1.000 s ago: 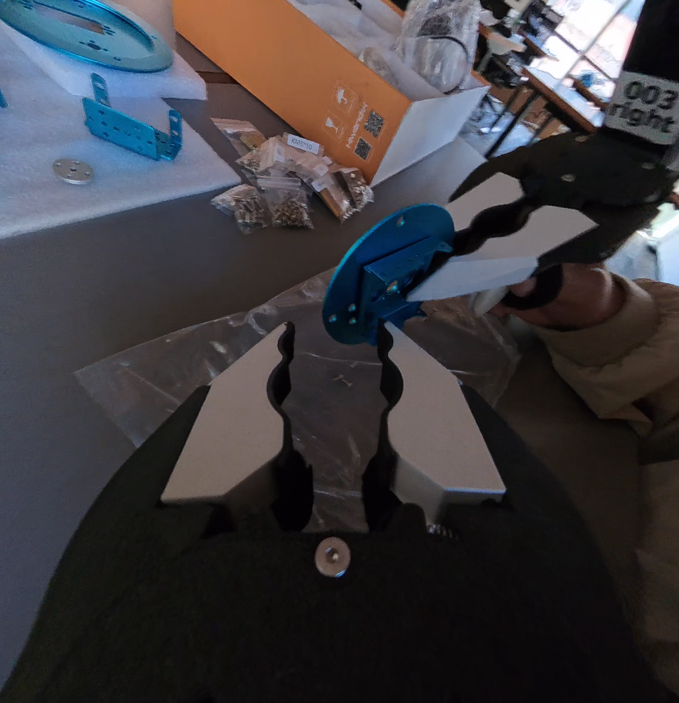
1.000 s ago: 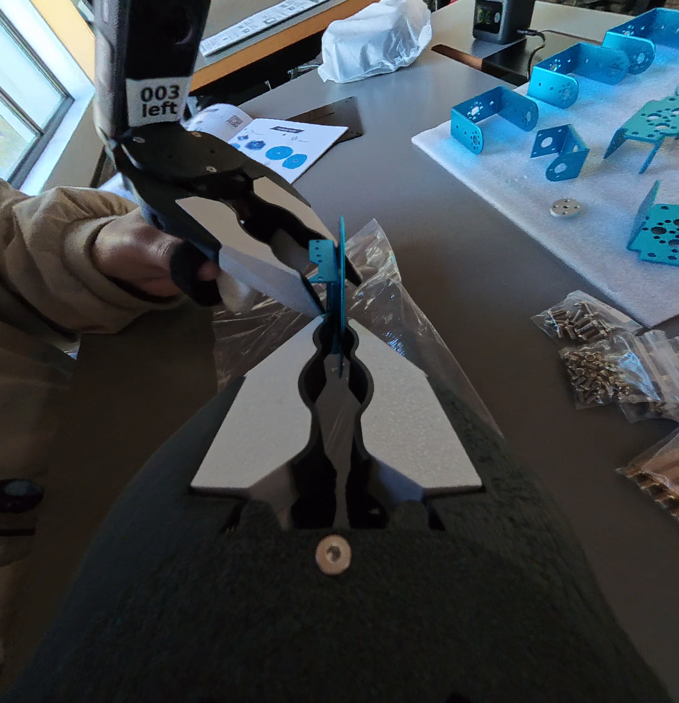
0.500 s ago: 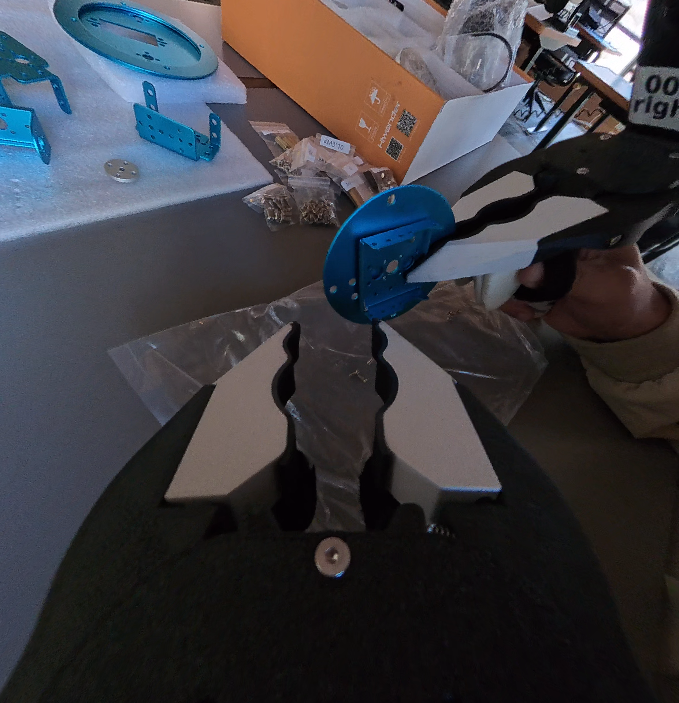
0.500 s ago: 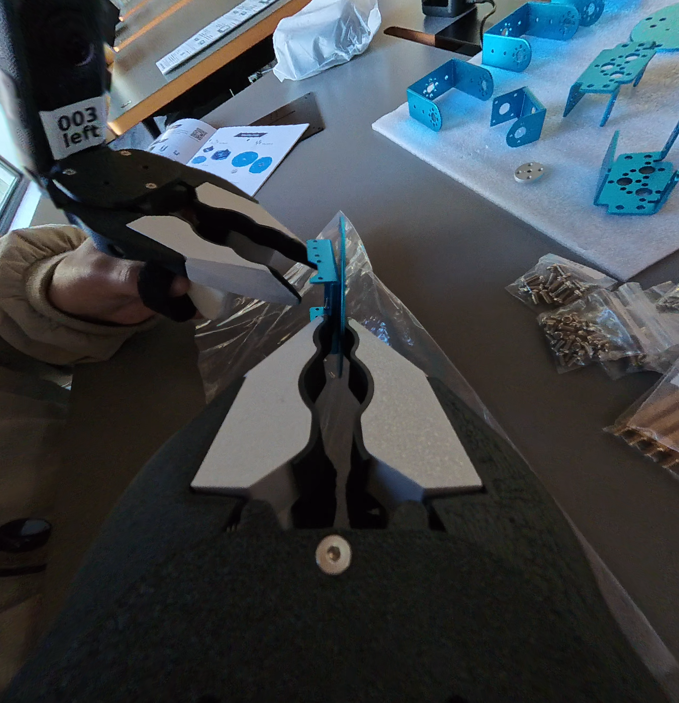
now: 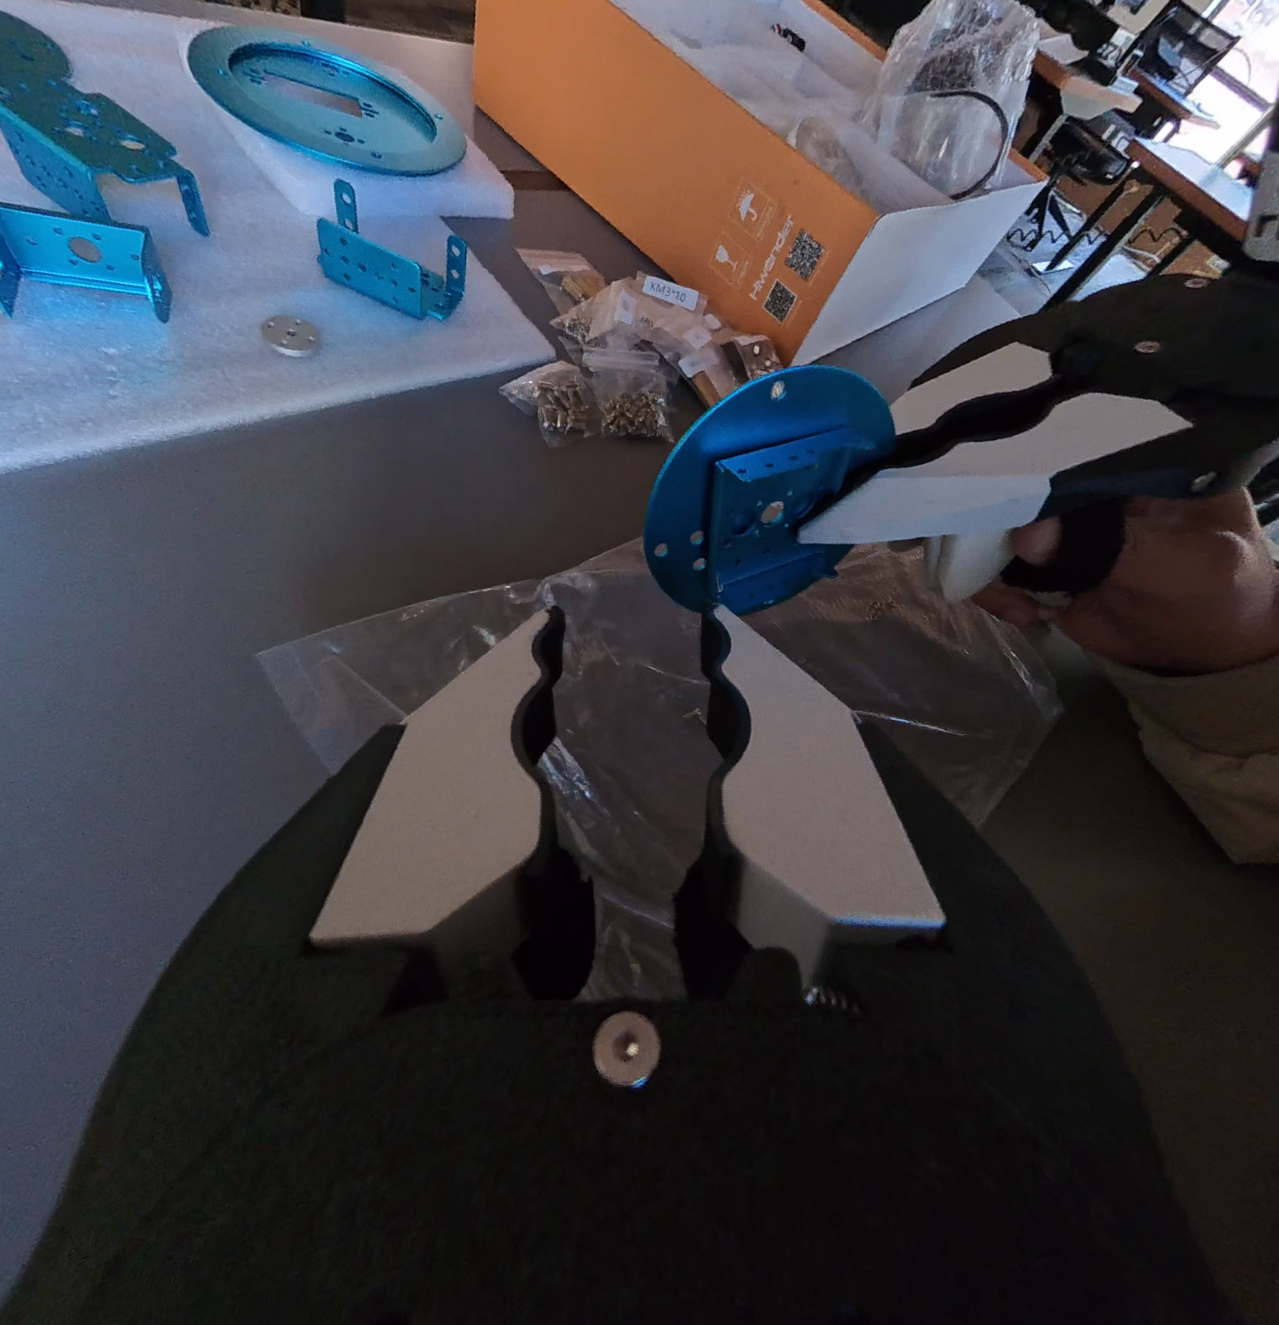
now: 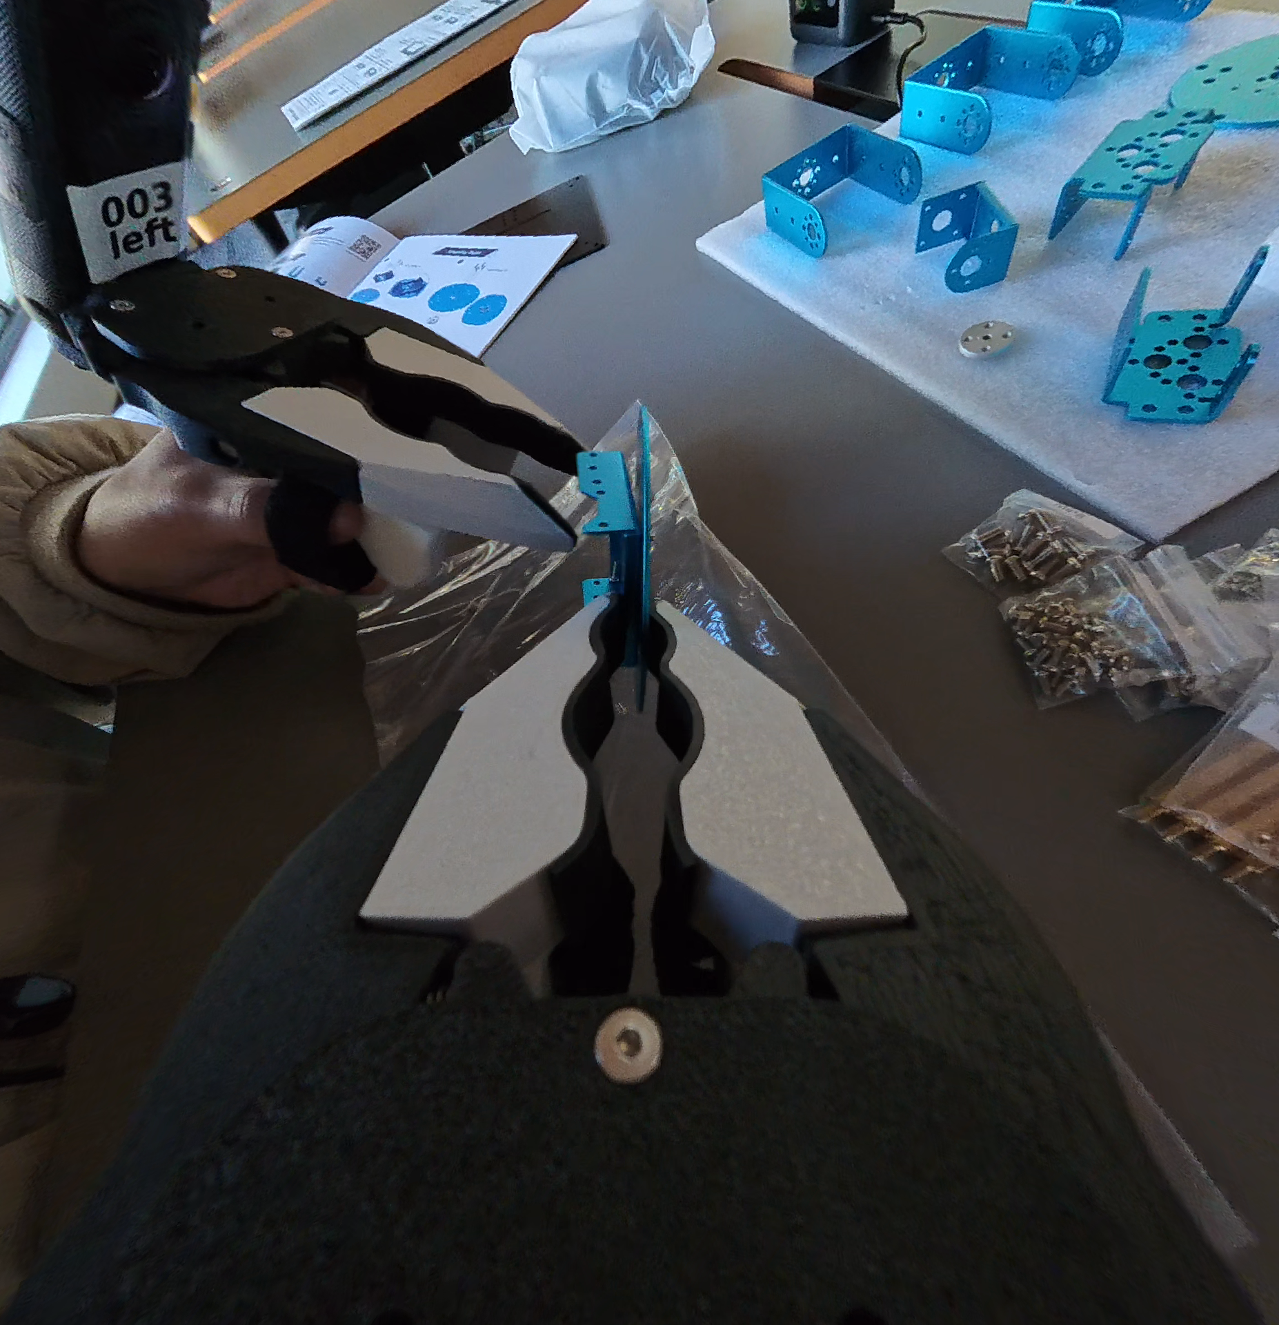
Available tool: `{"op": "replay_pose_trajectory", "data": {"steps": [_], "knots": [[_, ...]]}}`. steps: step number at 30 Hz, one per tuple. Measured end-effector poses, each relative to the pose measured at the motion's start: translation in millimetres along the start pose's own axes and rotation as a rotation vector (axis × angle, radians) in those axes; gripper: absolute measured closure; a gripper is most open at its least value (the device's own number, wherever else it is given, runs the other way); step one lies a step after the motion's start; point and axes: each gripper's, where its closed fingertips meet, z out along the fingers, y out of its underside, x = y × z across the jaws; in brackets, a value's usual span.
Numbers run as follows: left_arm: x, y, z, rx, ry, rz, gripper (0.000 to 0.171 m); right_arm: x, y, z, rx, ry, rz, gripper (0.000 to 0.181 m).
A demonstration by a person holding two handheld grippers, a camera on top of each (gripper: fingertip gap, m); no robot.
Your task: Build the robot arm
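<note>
Presently the right gripper point(image 6: 633, 616) has its jaws pinched on the edge of a blue disc point(image 5: 748, 437) with a blue bracket point(image 5: 769, 520) fixed to its face; the pair is held on edge in the air at centre right of the left wrist view, bracket side turned toward the left gripper point(image 5: 633, 624). Held so, the bracket's holes are open to that gripper. The left gripper's jaws are spread and empty, tips just beside the bracket's flange; contact cannot be confirmed. Below both lies a clear plastic bag point(image 5: 421, 667) on the grey desk point(image 5: 192, 559). In the upper left of that view, further blue brackets point(image 5: 386, 269) and a blue ring point(image 5: 328, 107) sit spaced on a white foam sheet point(image 5: 156, 358), apparently laid out for picking. Small bags of screws point(image 5: 608, 412) lie beside an orange box point(image 5: 665, 165).
</note>
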Motion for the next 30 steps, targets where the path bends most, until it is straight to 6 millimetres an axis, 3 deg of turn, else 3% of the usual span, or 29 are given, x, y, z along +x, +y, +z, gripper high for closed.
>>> {"op": "replay_pose_trajectory", "data": {"steps": [7, 12, 14, 16, 22, 26, 30], "knots": [[9.9, 1.8, 4.8, -0.024, 0.09, -0.036, 0.125, -3.8, 1.1, 1.5, -0.001, -0.043, 0.04, 0.177], [5.5, 2.8, 9.4, -0.026, 0.019, -0.003, 0.124, -11.5, 1.1, 5.5, -0.008, -0.007, -0.004, 0.177], [-0.2, 3.6, 8.4, -0.025, -0.01, -0.003, 0.128, -8.4, 0.5, 5.0, -0.008, 0.043, -0.028, 0.177], [-7.1, 5.2, 6.2, -0.035, -0.045, -0.01, 0.143, -4.3, 0.8, 4.4, -0.014, 0.083, -0.037, 0.177], [4.0, -0.1, 2.3, -0.009, 0.02, -0.008, 0.14, 0.1, 1.3, 2.8, -0.011, 0.078, -0.011, 0.177], [16.2, -5.2, 1.0, 0.0, 0.164, -0.001, 0.137, -13.0, -5.6, -0.7, 0.027, -0.041, -0.017, 0.177], [26.5, -17.0, -15.0, 0.045, 0.423, -0.116, 0.137, -20.4, -13.0, -9.6, 0.089, -0.184, 0.012, 0.177]]}}
